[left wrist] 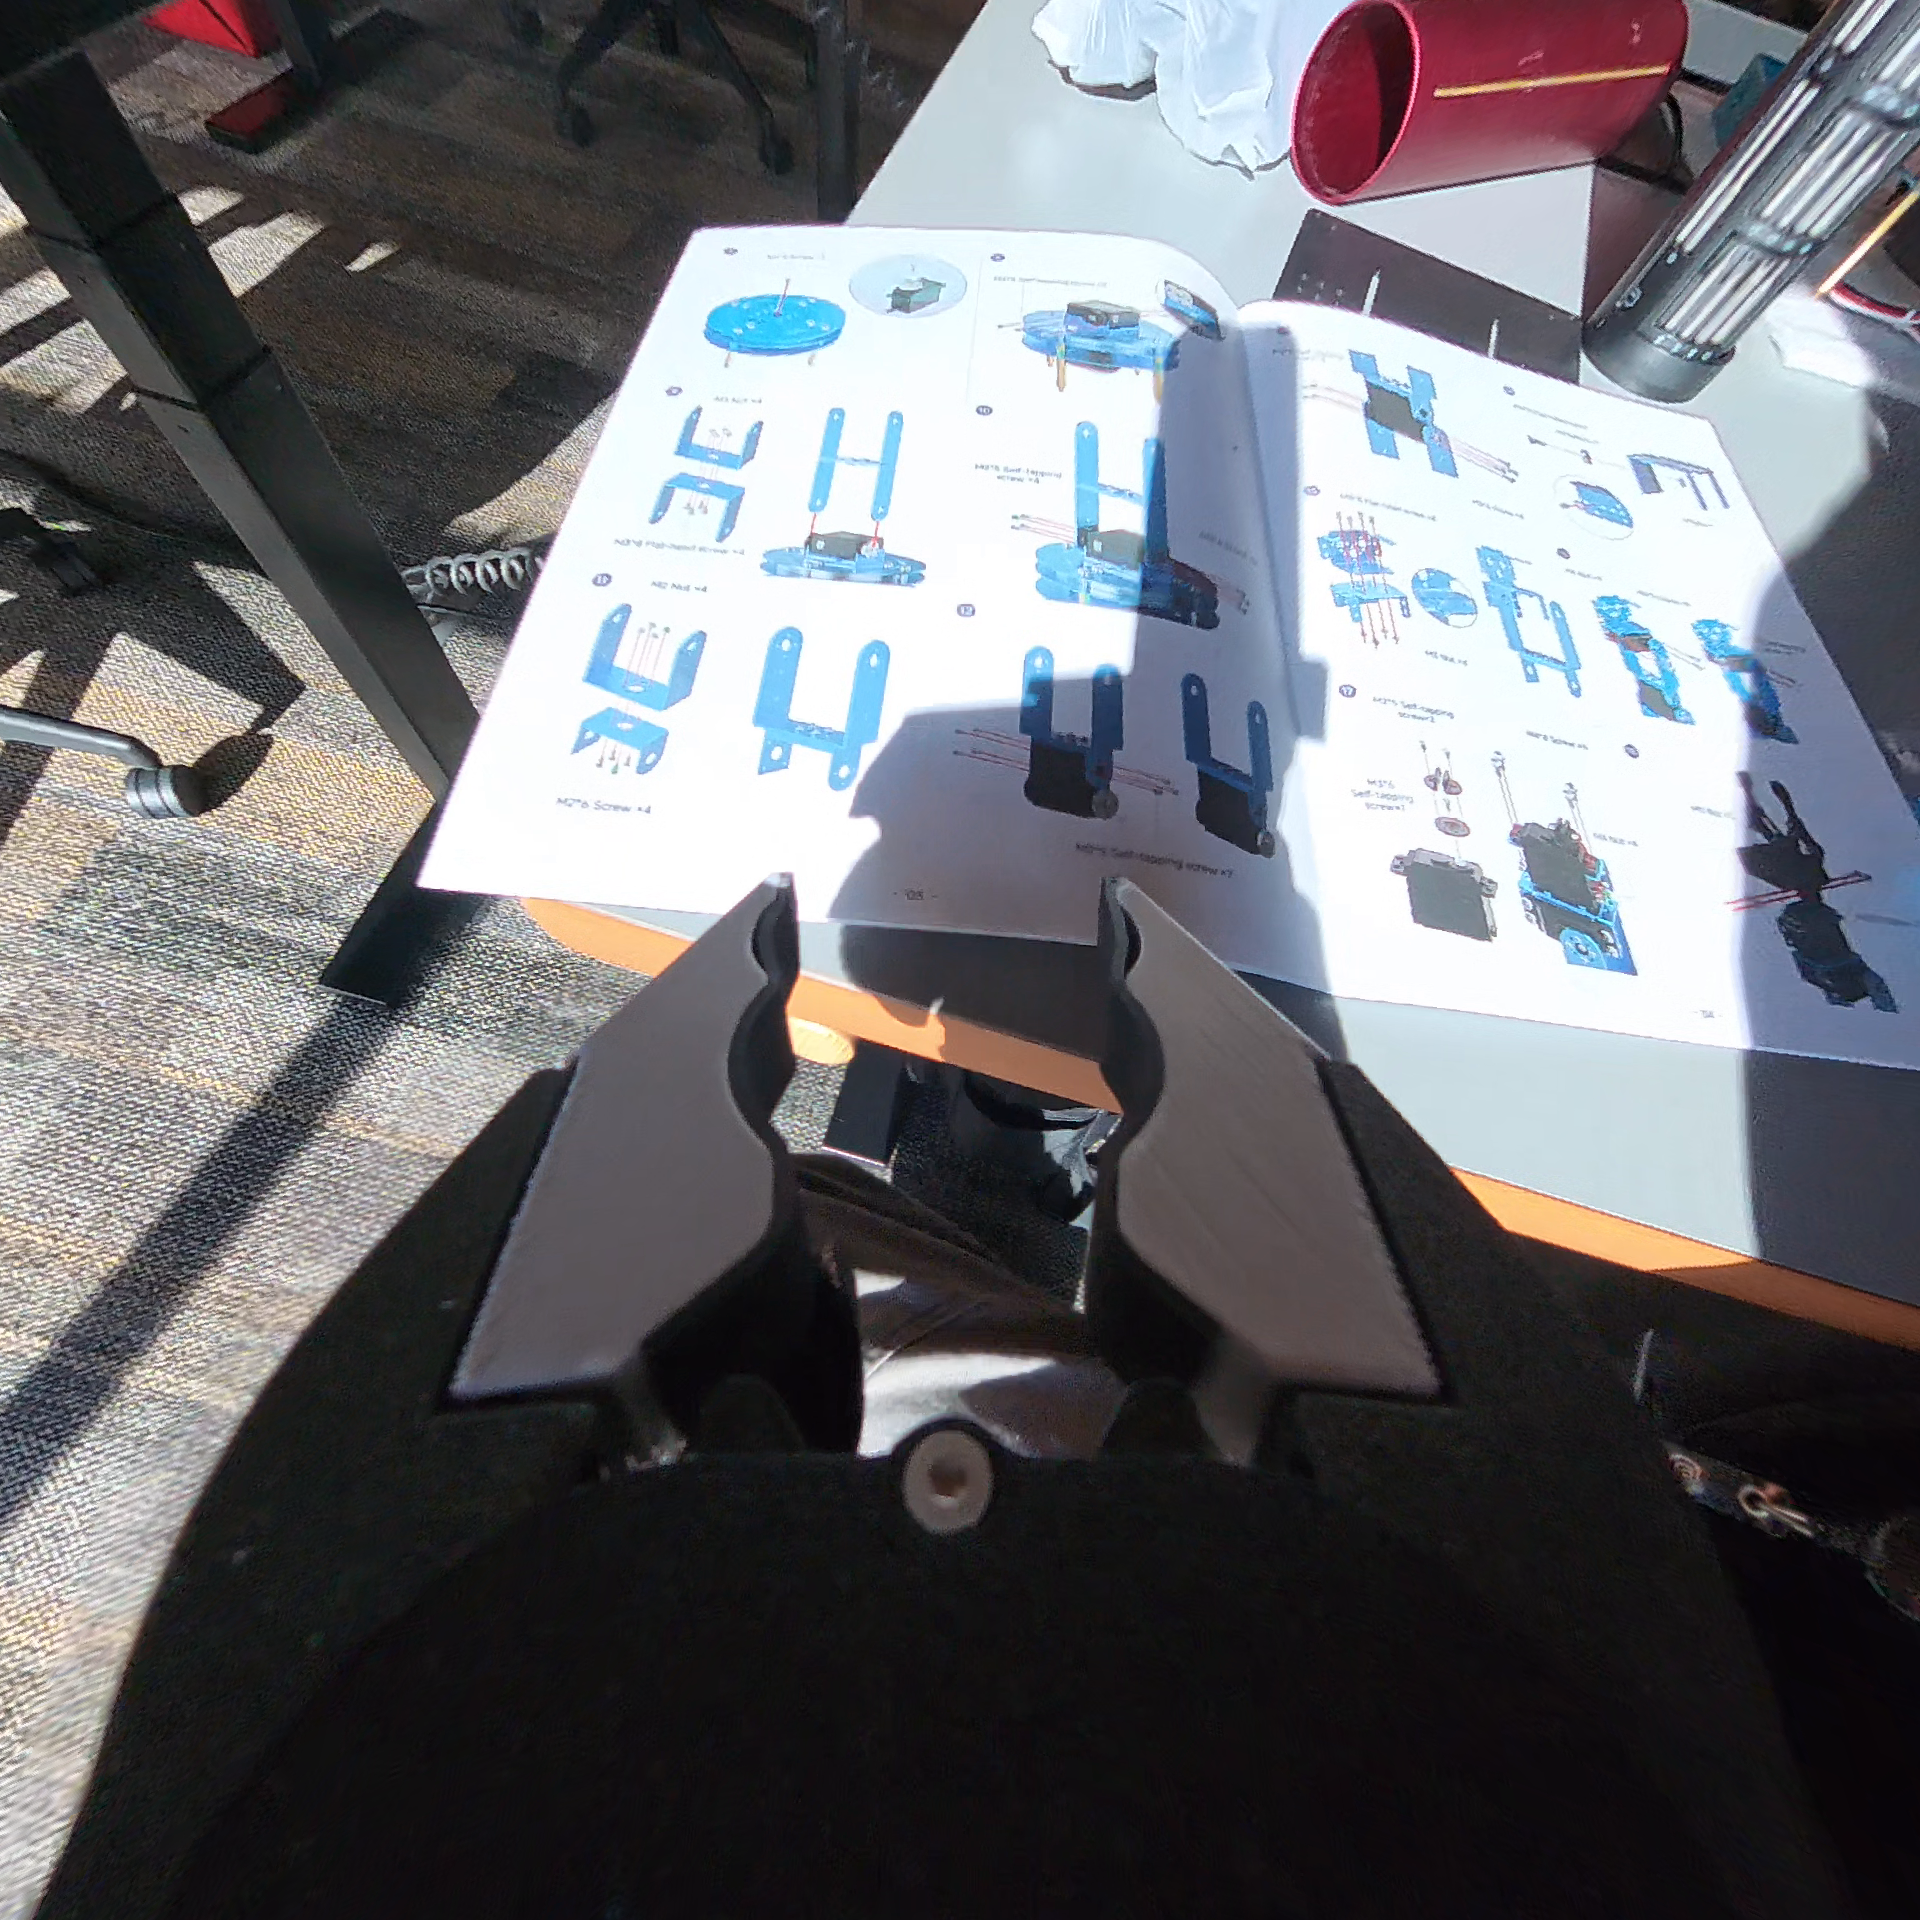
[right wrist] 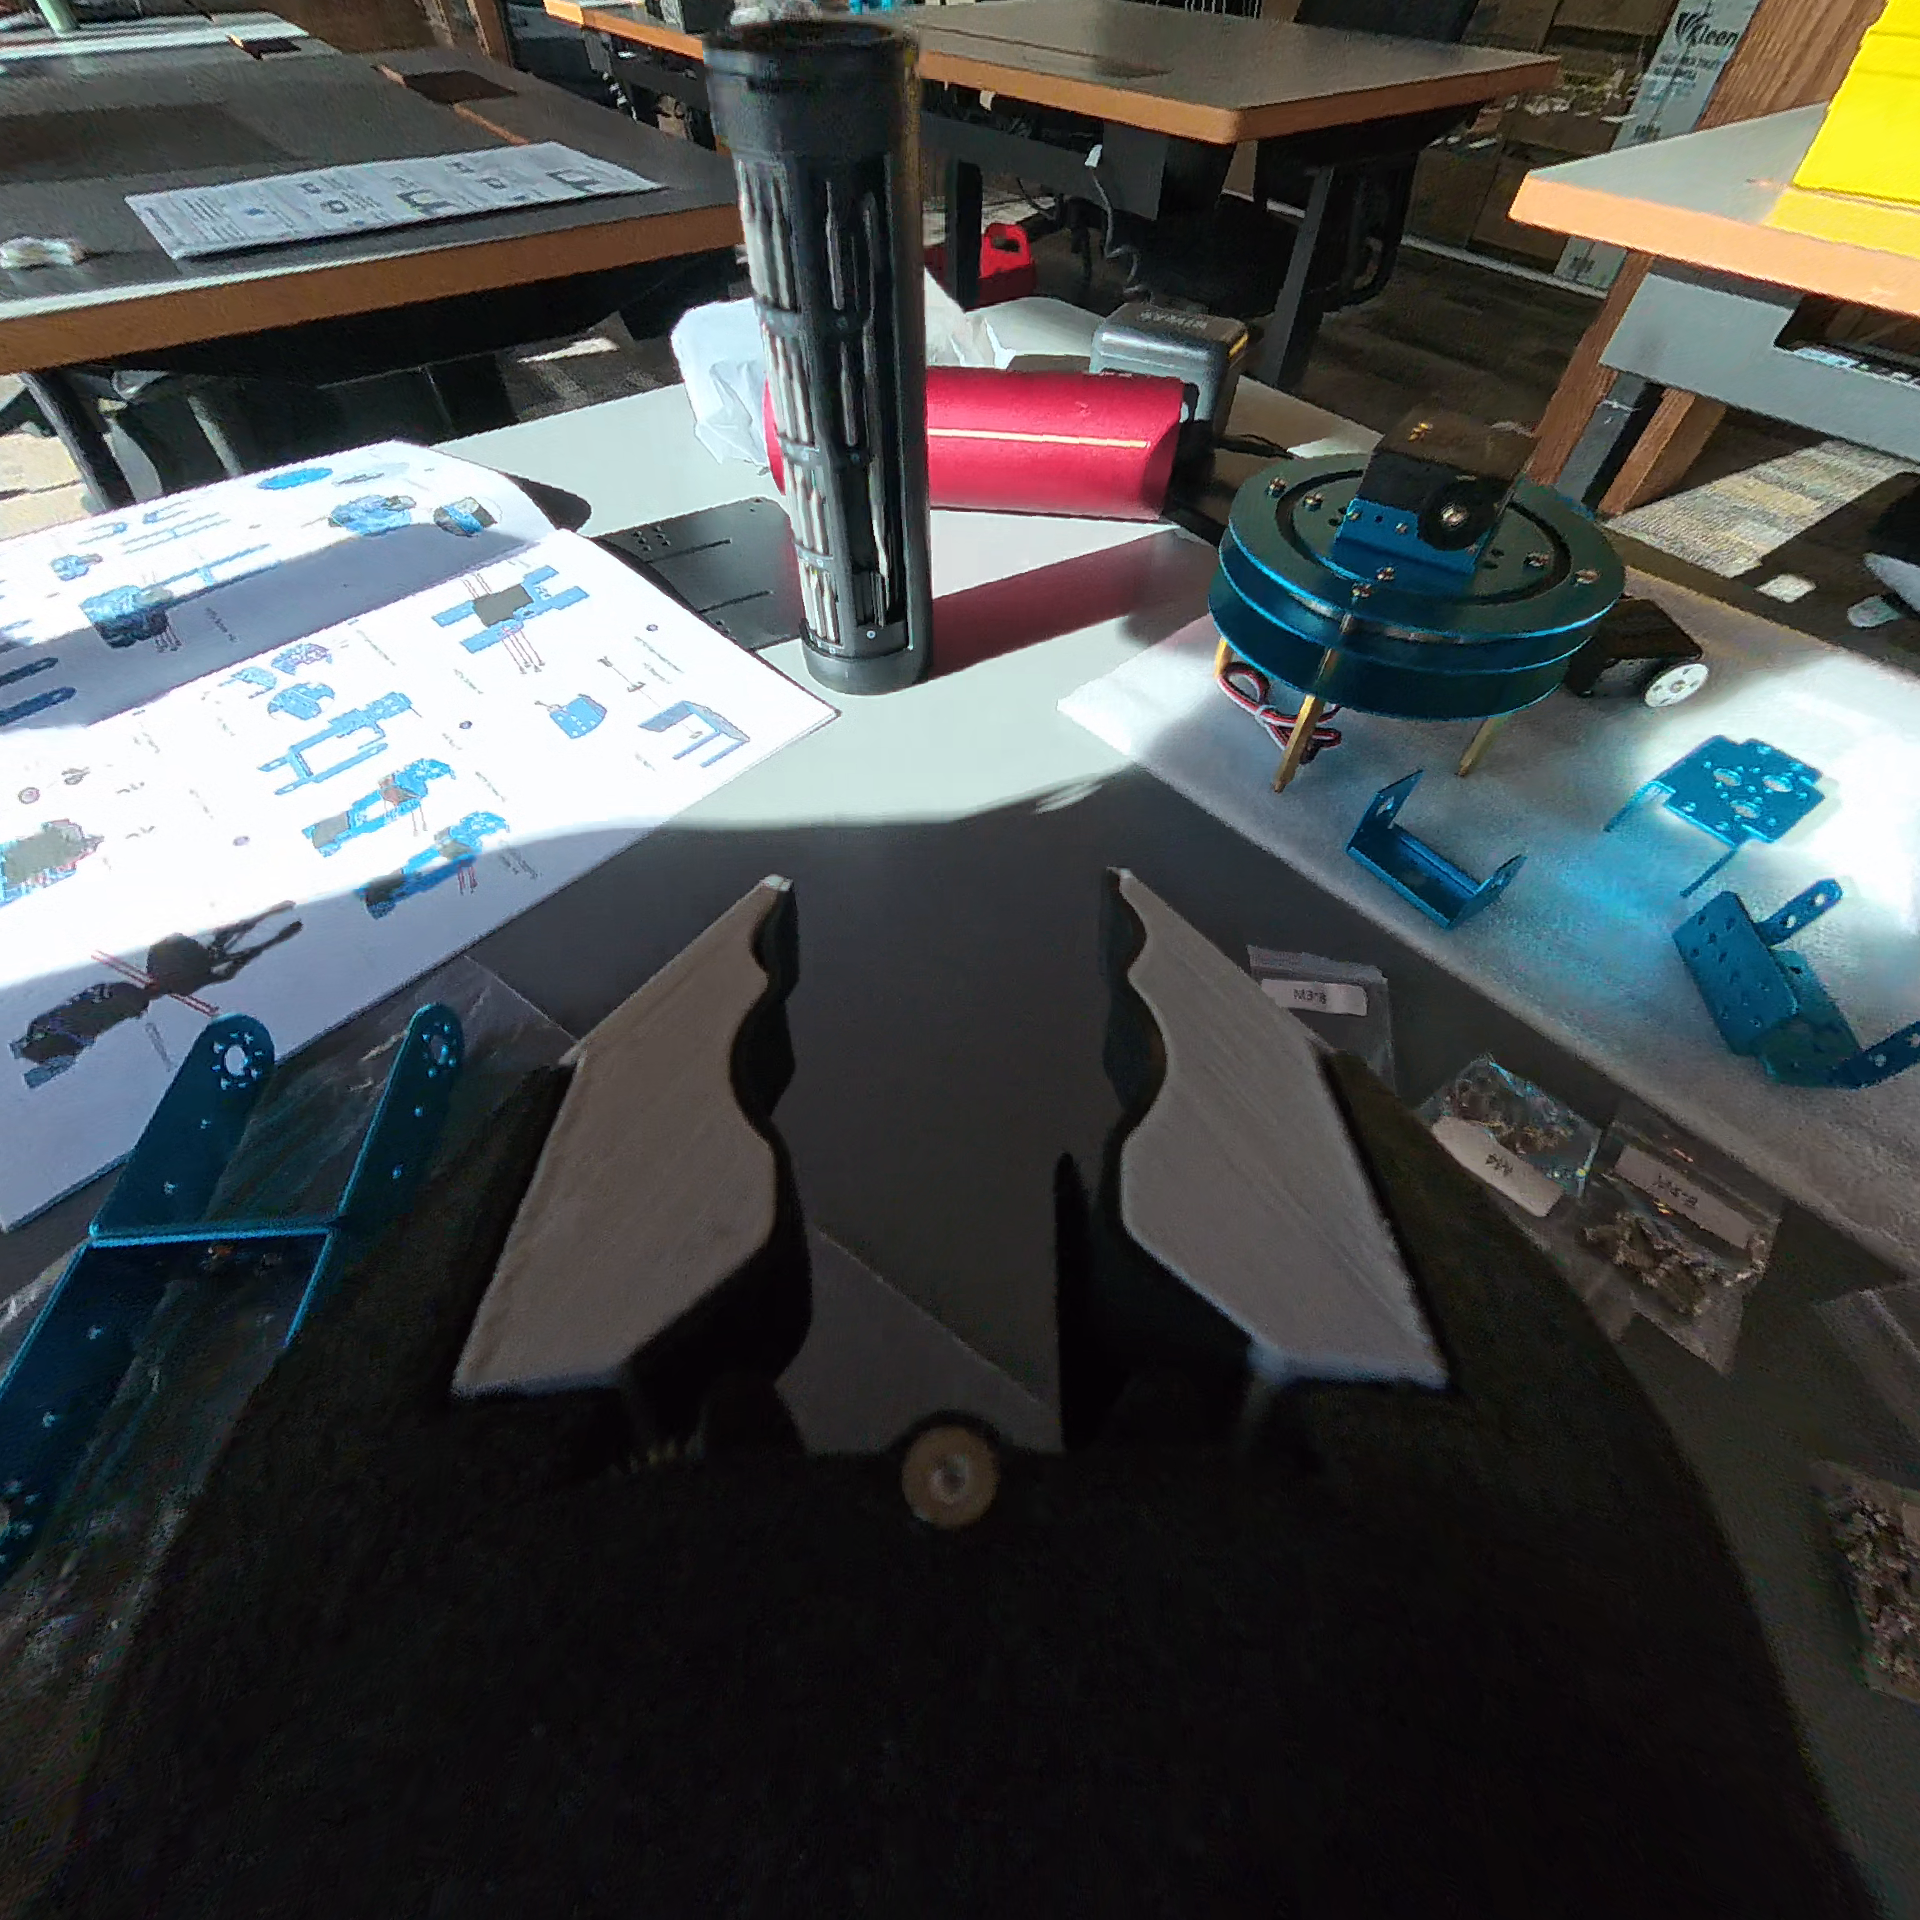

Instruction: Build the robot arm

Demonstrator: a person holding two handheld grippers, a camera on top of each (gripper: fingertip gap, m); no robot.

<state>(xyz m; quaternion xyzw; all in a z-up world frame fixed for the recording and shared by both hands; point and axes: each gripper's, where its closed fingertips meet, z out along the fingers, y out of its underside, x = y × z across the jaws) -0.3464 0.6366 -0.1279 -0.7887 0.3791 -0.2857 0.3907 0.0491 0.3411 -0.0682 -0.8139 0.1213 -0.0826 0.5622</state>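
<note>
Left gripper (left wrist: pixel 945 896): released, jaws spread and empty, held out past the near table edge with the carpeted floor (left wrist: pixel 208 1039) below it.
Nearest to left gripper: the open instruction booklet (left wrist: pixel 935 561), whose near page edge lies just beyond the fingertips; its spine runs away from the gripper, tilted a little rightward.
Right gripper (right wrist: pixel 945 896): released too, jaws apart with nothing between them, hovering over a shaded bare patch of the grey table (right wrist: pixel 935 790).
Beside right gripper, left: a long blue U-bracket (right wrist: pixel 208 1195) on a clear bag, its two arms pointing away toward the booklet (right wrist: pixel 416 727).
Beside right gripper, right: small clear bags of screws (right wrist: pixel 1590 1205), close to the right finger.
Middle distance, right: loose blue brackets (right wrist: pixel 1434 862) on a white foam sheet (right wrist: pixel 1621 935), long axes slanting across the view; the right gripper is the nearer one to them.
Further off: a round blue turntable base (right wrist: pixel 1413 613) on brass legs with a black servo on top; a tall black bit-holder cylinder (right wrist: pixel 831 416) standing upright; a red tube (right wrist: pixel 1049 457) lying on its side behind it.
Only in left view: the red tube's open mouth (left wrist: pixel 1361 104), crumpled white plastic (left wrist: pixel 1174 62), and a black perforated plate (left wrist: pixel 1434 281).
Only in right view: the brackets, screw bags, turntable, and neighbouring tables (right wrist: pixel 312 281).
</note>
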